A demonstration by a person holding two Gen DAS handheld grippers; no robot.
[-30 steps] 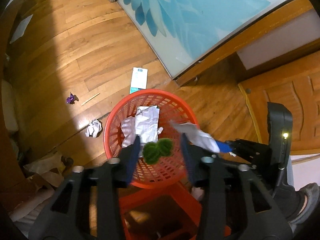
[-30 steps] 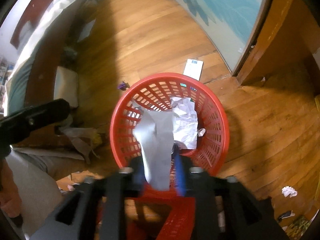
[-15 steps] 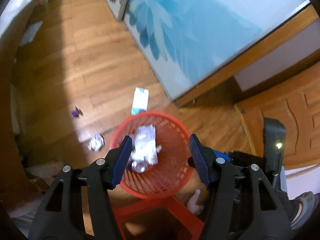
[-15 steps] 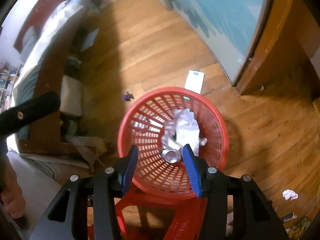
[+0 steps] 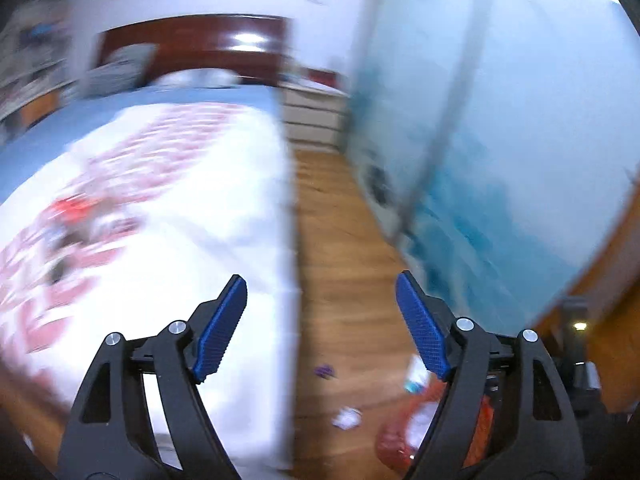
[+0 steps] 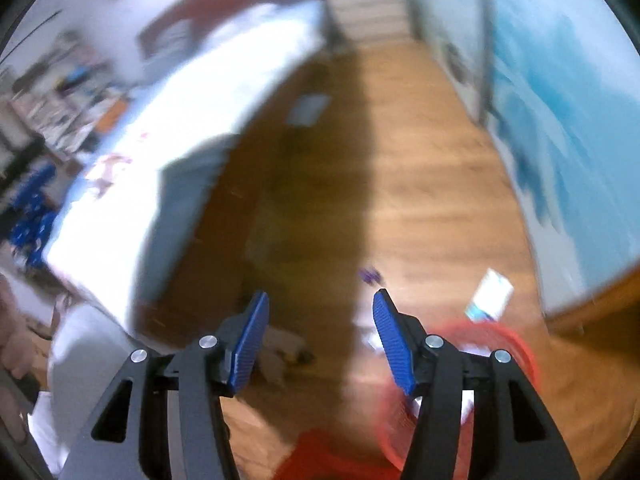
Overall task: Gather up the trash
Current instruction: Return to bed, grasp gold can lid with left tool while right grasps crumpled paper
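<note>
Both views are motion-blurred. My left gripper is open and empty, raised high and pointing across the room. My right gripper is open and empty too. The red mesh basket shows at the lower right in the left wrist view, and its rim shows in the right wrist view. On the wood floor lie a crumpled white paper, a small purple scrap and a white and teal carton.
A bed with white and blue bedding fills the left side. A wardrobe door with a blue flower print runs along the right. A white drawer unit stands at the far end of the floor strip.
Both grippers have let go of their trash into the basket, opened wide, and swung up from the basket toward the room. The views have blurred with the motion.
</note>
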